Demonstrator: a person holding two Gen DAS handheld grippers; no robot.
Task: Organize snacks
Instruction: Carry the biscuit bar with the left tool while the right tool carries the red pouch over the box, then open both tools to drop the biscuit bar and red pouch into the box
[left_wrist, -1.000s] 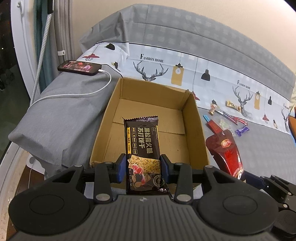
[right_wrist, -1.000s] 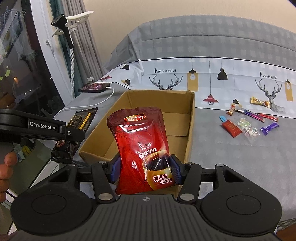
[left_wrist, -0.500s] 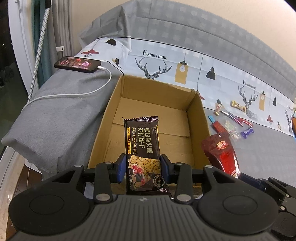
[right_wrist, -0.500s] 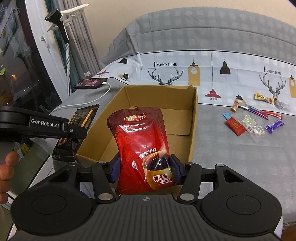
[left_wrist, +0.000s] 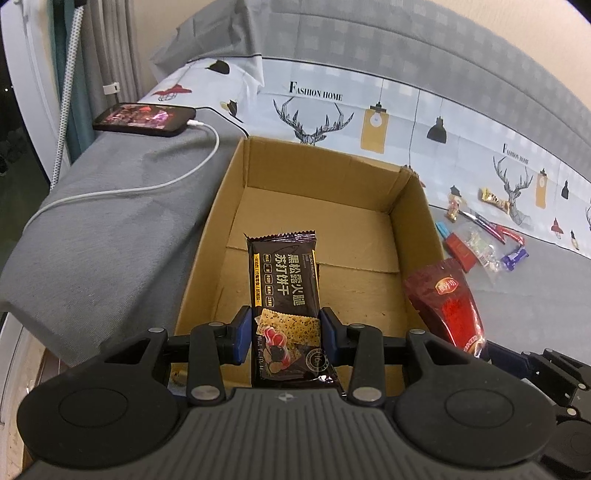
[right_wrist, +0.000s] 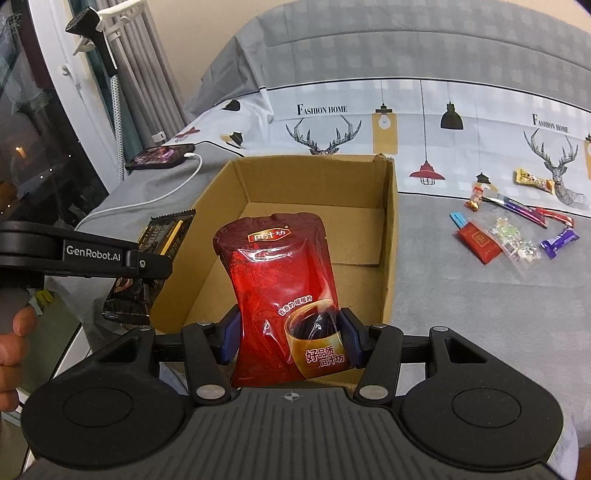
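Snacks were in both tools at once. The left tool (left_wrist: 284, 334) was clamped on a dark cracker pack (left_wrist: 284, 291), held upright over the near end of the open box (left_wrist: 413, 206), and the right tool (right_wrist: 290, 334) was clamped on a red pouch (right_wrist: 284, 295), just beside the box's near right corner. The box sat on the bed (left_wrist: 110, 236) with nothing in it that I could see. More small candies (right_wrist: 509, 236) lay loose on the bedcover off to the right, well apart from the box.

My worry was crowding (two tools heading for one narrow opening). If both went in together, the red pouch looked likely to knock the cracker pack, or one tool could catch the cardboard rim and shove the box across the soft cover. The pouch was gripped low, so its tall floppy top might fold over the wall and land outside. A phone (left_wrist: 144, 120) on its charging cable (left_wrist: 147, 184) lay close to the box's far left corner; a pushed box could drag it.
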